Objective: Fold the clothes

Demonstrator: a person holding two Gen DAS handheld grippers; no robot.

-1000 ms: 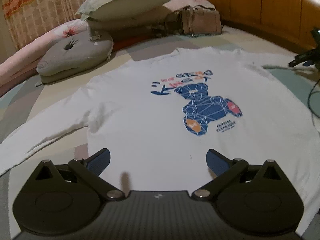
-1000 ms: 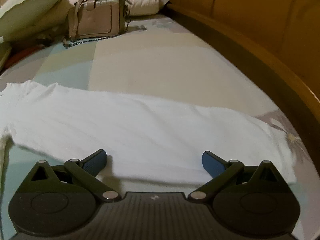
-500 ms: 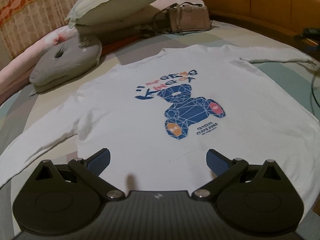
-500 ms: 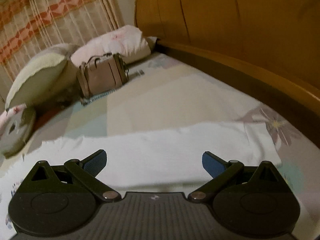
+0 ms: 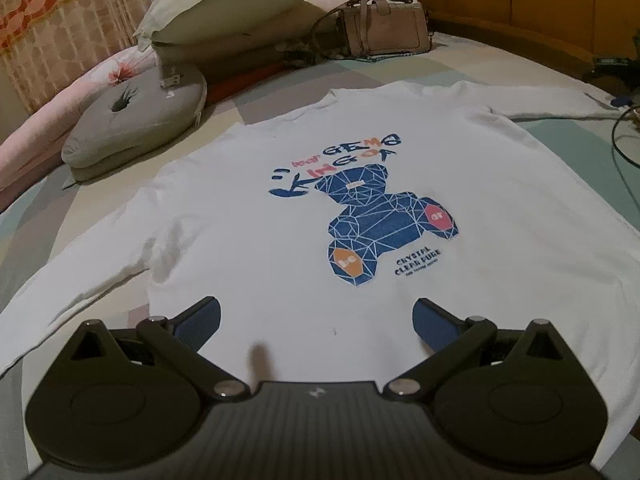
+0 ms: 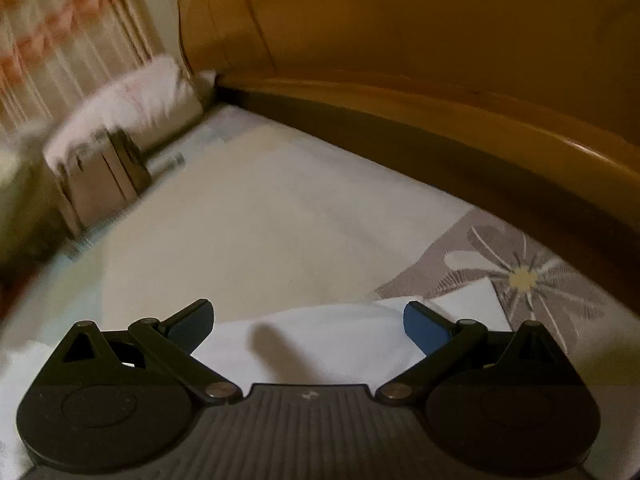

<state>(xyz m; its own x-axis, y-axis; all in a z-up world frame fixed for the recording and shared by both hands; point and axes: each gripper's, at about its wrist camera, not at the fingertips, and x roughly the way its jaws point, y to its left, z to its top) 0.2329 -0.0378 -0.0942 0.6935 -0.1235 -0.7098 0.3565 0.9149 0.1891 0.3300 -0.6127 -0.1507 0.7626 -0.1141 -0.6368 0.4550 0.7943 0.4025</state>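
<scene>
A white long-sleeved shirt (image 5: 248, 248) with a blue bear print (image 5: 380, 220) lies flat, front up, on the bed, both sleeves spread out. My left gripper (image 5: 316, 320) is open and empty, hovering over the shirt's lower hem. In the right wrist view my right gripper (image 6: 308, 326) is open and empty just above the end of the right sleeve (image 6: 332, 340), whose cuff (image 6: 476, 304) lies on the floral bedsheet. The view is blurred by motion.
A grey ring cushion (image 5: 136, 128), a pale pillow (image 5: 240, 4) and a beige handbag (image 5: 384, 28) lie at the head of the bed. A wooden bed frame (image 6: 440, 120) runs along the right side. A dark cable (image 5: 624, 136) lies at the right.
My right gripper has swung right along the sleeve toward the cuff and dropped close to it. My left gripper has shifted slightly, still over the hem. Both stay open.
</scene>
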